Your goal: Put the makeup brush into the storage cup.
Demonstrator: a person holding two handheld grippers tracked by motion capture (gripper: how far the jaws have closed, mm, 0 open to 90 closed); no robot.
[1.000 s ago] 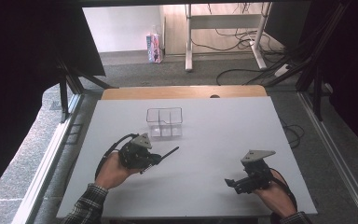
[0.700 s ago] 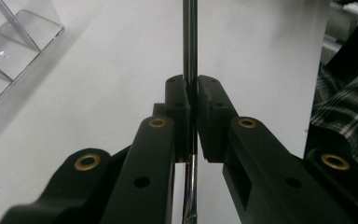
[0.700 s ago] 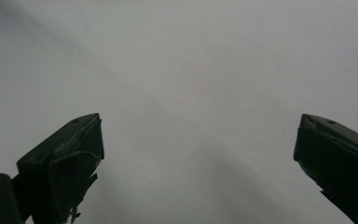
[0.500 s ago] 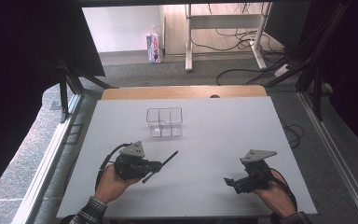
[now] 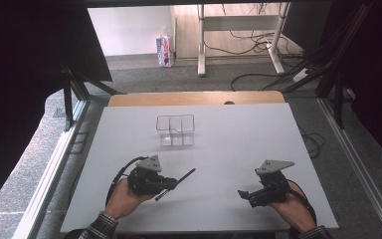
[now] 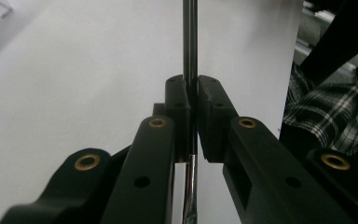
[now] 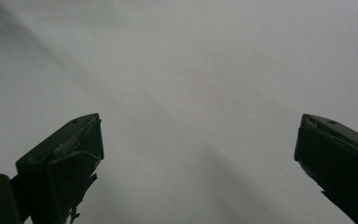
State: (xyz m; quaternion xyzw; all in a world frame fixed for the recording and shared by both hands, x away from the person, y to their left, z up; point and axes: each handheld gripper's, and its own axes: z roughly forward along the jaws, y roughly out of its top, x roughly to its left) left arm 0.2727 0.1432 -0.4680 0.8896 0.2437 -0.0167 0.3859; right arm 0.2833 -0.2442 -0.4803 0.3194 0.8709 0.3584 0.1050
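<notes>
A thin dark rod (image 5: 176,177) with a shiny metal lower end sits clenched between the jaws of the left gripper (image 5: 166,183), low and left of centre in the high view, slanting up toward the right above the white table (image 5: 238,134). The left gripper view shows the jaws pressed on the rod (image 6: 189,42), its silver end below them, and a plaid sleeve (image 6: 326,116) at the right edge. The right gripper (image 5: 244,194), lower right, has its jaws spread wide with nothing between them, clear in the right gripper view (image 7: 196,154). A clear divided box (image 5: 175,130) stands above centre, well apart from both. A carton (image 5: 163,51) stands on the floor beyond.
</notes>
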